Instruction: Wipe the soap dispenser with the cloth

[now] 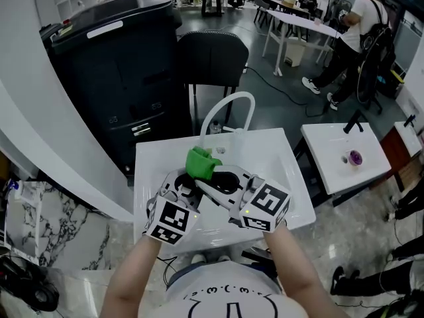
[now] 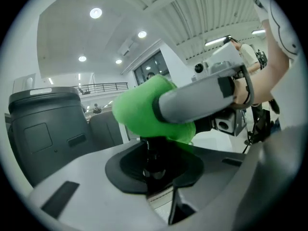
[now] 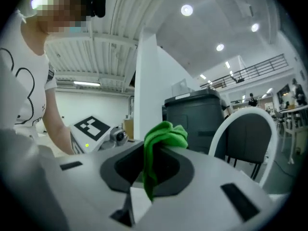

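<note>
My right gripper (image 3: pixel 150 170) pinches the crumpled soft green cloth (image 3: pixel 164 134) over the glossy white sink (image 1: pixel 286 177). My left gripper (image 1: pixel 189 189) clamps the dark cylindrical soap dispenser (image 2: pixel 155 159) there, with the cloth touching its top.

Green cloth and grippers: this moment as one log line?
left gripper: shut on dark soap dispenser | right gripper: shut on green cloth | cloth: over dispenser top | place: over white sink

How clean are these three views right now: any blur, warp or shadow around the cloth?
Head view: evenly lit, the cloth crisp. Left gripper view: heavy fisheye bend, dark corners, cloth soft up close, the soap dispenser lost in shadow between the jaws. Right gripper view: same bend, cloth sharp.
</note>
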Action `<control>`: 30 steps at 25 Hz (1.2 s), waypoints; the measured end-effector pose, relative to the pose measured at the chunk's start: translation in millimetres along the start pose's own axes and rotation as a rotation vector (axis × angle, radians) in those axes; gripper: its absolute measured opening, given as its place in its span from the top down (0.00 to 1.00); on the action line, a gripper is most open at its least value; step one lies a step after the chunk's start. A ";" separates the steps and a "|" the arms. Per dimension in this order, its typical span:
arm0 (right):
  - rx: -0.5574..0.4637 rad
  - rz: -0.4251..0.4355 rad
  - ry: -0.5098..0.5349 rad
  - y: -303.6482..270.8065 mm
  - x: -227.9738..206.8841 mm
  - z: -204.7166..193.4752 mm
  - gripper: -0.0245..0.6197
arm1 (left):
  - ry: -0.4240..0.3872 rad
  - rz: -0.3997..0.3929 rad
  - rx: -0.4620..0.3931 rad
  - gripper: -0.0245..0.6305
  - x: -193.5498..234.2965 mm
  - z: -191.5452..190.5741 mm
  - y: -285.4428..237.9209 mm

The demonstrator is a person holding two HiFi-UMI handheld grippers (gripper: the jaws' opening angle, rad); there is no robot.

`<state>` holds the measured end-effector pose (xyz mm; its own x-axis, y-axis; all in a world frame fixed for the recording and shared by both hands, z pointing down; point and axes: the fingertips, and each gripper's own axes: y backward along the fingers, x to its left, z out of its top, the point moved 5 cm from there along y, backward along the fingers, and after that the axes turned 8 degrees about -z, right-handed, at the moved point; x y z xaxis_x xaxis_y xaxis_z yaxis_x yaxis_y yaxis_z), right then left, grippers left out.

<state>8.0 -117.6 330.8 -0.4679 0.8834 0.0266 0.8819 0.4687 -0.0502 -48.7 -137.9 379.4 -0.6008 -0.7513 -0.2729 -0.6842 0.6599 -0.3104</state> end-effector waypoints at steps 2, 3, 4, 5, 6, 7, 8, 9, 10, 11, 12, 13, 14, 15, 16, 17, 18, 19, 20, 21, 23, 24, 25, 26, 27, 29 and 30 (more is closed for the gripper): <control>0.077 0.046 0.023 -4.4 4.0 -8.9 0.88 | 0.001 0.003 0.011 0.82 -1.6 -1.4 -1.0; 0.103 0.060 0.025 -5.6 4.2 -11.4 0.88 | 0.000 0.004 0.017 0.82 -2.2 -2.2 -1.4; 0.122 0.070 0.019 -6.4 3.5 -12.8 0.89 | -0.003 0.004 0.022 0.82 -2.7 -3.1 -1.7; 0.136 0.079 0.008 -6.7 2.4 -13.8 0.89 | -0.005 0.004 0.027 0.82 -3.1 -4.1 -2.1; 0.148 0.086 0.001 -6.4 1.2 -14.8 0.89 | -0.006 0.003 0.031 0.82 -3.8 -5.0 -2.5; 0.158 0.090 0.001 -5.6 0.0 -16.1 0.89 | -0.006 0.003 0.035 0.82 -4.6 -5.9 -3.0; 0.167 0.090 0.007 -4.6 -1.1 -17.6 0.89 | -0.004 0.002 0.038 0.82 -5.3 -7.1 -3.6; 0.176 0.086 0.014 -3.9 -2.2 -19.1 0.89 | 0.000 0.001 0.040 0.82 -5.5 -8.4 -3.9; 0.184 0.080 0.020 -3.7 -3.3 -20.6 0.89 | 0.003 0.002 0.044 0.82 -5.2 -9.9 -3.9; 0.191 0.073 0.022 -3.8 -4.6 -21.9 0.89 | 0.006 0.004 0.048 0.82 -4.5 -11.4 -3.7; 0.195 0.064 0.020 -3.6 -6.1 -23.3 0.89 | 0.009 0.006 0.051 0.82 -4.1 -12.8 -3.5; 0.199 0.054 0.017 -3.1 -8.1 -24.6 0.89 | 0.011 0.009 0.054 0.82 -4.0 -14.0 -3.5; 0.202 0.040 0.012 -2.1 -10.9 -26.0 0.89 | 0.012 0.012 0.057 0.82 -4.0 -15.0 -3.8; 0.205 0.023 0.007 -1.1 -14.5 -27.3 0.89 | 0.013 0.015 0.060 0.82 -3.9 -15.8 -4.3; 0.211 0.000 0.003 -0.2 -19.1 -28.6 0.89 | 0.012 0.018 0.062 0.82 -3.6 -16.6 -4.9; 0.219 -0.028 0.000 0.6 -24.4 -30.0 0.89 | 0.011 0.021 0.065 0.82 -3.4 -17.5 -5.4; 0.229 -0.061 0.001 1.3 -30.2 -31.7 0.89 | 0.011 0.023 0.066 0.82 -3.3 -18.7 -5.6; 0.242 -0.099 0.006 1.9 -36.2 -33.8 0.89 | 0.014 0.024 0.064 0.82 -3.1 -20.2 -5.4; 0.257 -0.141 0.017 2.5 -42.1 -36.4 0.89 | 0.023 0.025 0.058 0.82 -2.8 -21.6 -4.7; 0.271 -0.183 0.033 3.2 -47.7 -39.2 0.89 | 0.036 0.026 0.047 0.82 -2.1 -22.5 -3.5; 0.280 -0.253 0.056 4.4 -56.3 -43.9 0.89 | 0.063 0.032 0.022 0.82 0.9 -22.2 -1.0; 0.268 -0.278 0.050 5.1 -59.2 -44.5 0.89 | 0.070 0.037 0.014 0.82 2.9 -21.9 0.0; 0.244 -0.298 0.029 6.1 -61.4 -43.7 0.89 | 0.073 0.043 0.009 0.82 5.0 -22.0 0.7; 0.214 -0.316 0.000 7.6 -63.4 -42.0 0.88 | 0.075 0.051 0.006 0.82 7.0 -22.6 1.2; 0.180 -0.334 -0.032 9.6 -65.6 -40.1 0.88 | 0.080 0.062 0.001 0.82 9.1 -23.6 1.5; 0.116 -0.369 -0.099 14.2 -70.3 -37.3 0.88 | 0.104 0.090 -0.015 0.82 14.7 -26.5 2.9; 0.088 -0.384 -0.129 16.3 -72.6 -37.0 0.88 | 0.124 0.108 -0.026 0.82 18.7 -28.4 4.1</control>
<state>58.5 -174.1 364.9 -0.7702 0.6344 -0.0655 0.6363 0.7574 -0.1464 -74.4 -149.2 398.8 -0.7170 -0.6711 -0.1885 -0.6221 0.7380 -0.2613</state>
